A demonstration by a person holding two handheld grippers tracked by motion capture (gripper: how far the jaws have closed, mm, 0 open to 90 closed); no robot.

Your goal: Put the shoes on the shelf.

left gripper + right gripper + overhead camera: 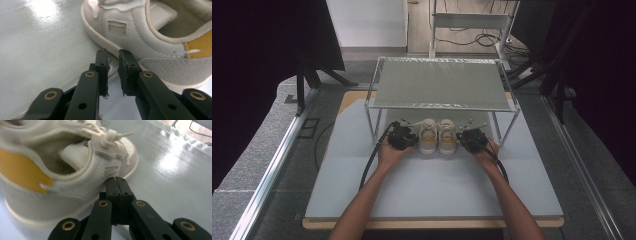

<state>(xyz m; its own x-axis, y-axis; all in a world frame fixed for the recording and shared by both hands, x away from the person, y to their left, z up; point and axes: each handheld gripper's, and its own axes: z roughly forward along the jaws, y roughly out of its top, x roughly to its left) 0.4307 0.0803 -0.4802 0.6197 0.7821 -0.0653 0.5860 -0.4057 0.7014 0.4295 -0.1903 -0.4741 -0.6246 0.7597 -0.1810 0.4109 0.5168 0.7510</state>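
Two cream sneakers with yellow heel patches stand side by side, heels toward me, under the front edge of a metal rack. My left gripper (pixel 402 136) is just left of the left sneaker (pixel 428 136). In the left gripper view its tips (pixel 112 52) touch the sole rim of that sneaker (pixel 150 30), jaws a narrow gap apart with nothing between them. My right gripper (pixel 473 139) is just right of the right sneaker (pixel 447 136). In the right gripper view it (pixel 116 178) is shut, its tips against the sneaker's side (pixel 75 177).
The rack's grey shelf (pixel 439 85) spans above the shoes' toes, with thin legs at front left (pixel 373 122) and front right (pixel 508 125). The pale table board (pixel 432 185) stretches toward me. Black cables trail from both grippers.
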